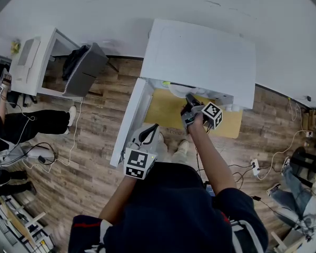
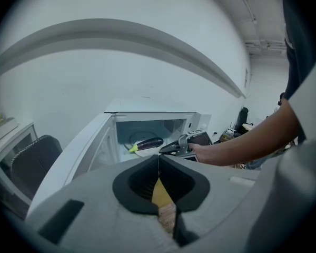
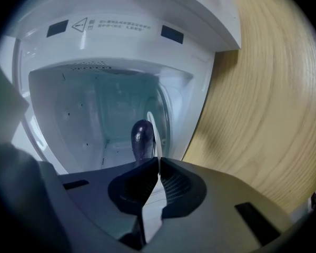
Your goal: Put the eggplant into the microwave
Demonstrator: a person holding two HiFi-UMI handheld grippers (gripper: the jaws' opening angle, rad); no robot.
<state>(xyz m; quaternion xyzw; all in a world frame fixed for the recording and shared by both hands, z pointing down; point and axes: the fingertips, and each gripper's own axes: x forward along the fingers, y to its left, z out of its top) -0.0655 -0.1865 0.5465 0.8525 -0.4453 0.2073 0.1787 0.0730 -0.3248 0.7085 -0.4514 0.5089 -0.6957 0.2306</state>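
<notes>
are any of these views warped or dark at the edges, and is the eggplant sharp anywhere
Head view: fisheye, floorboards curve, top corners dim. Left gripper view: black vignette at the corners, eggplant small but fairly sharp. Right gripper view: heavy vignette, wood table curved, eggplant slightly soft.

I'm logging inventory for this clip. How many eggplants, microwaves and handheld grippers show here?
Microwave: 1, door open
Eggplant: 1, lying inside it
Grippers: 2, the left gripper and the right gripper, both shut, holding nothing
Total: 4
</notes>
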